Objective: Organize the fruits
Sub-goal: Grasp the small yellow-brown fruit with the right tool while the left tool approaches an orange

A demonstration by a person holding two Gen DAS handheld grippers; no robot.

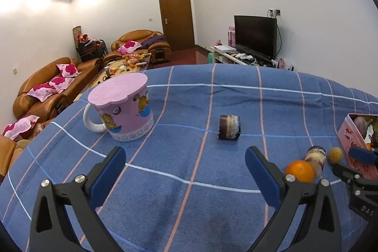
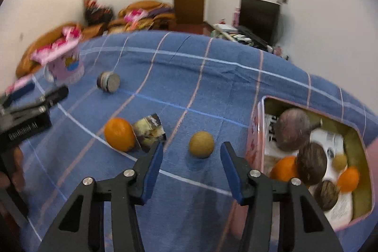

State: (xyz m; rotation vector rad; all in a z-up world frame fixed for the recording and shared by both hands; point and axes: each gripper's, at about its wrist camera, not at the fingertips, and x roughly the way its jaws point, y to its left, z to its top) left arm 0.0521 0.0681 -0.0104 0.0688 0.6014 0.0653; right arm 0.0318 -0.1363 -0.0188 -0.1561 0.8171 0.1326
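My right gripper [image 2: 192, 147] is open and tilted down over the blue checked cloth. A small tan round fruit [image 2: 201, 144] lies just ahead of and between its fingertips, with a gap on each side. Left of it lie an orange [image 2: 119, 137] and a cut sugarcane piece [image 2: 150, 131]. On the right an open pink tin [image 2: 254, 134] holds several fruits, among them dark round ones and oranges. My left gripper [image 1: 185, 155] is open and empty. Beyond it lies another sugarcane piece [image 1: 229, 127]. The orange [image 1: 300, 170], tan fruit [image 1: 335, 155] and tin [image 1: 346, 134] lie to its right.
A pink lidded mug [image 1: 120, 108] stands at the left on the table [image 1: 189, 193]. The cloth's far edge drops off toward sofas, a door and a television. My right gripper [image 1: 352, 163] shows at the right edge of the left wrist view.
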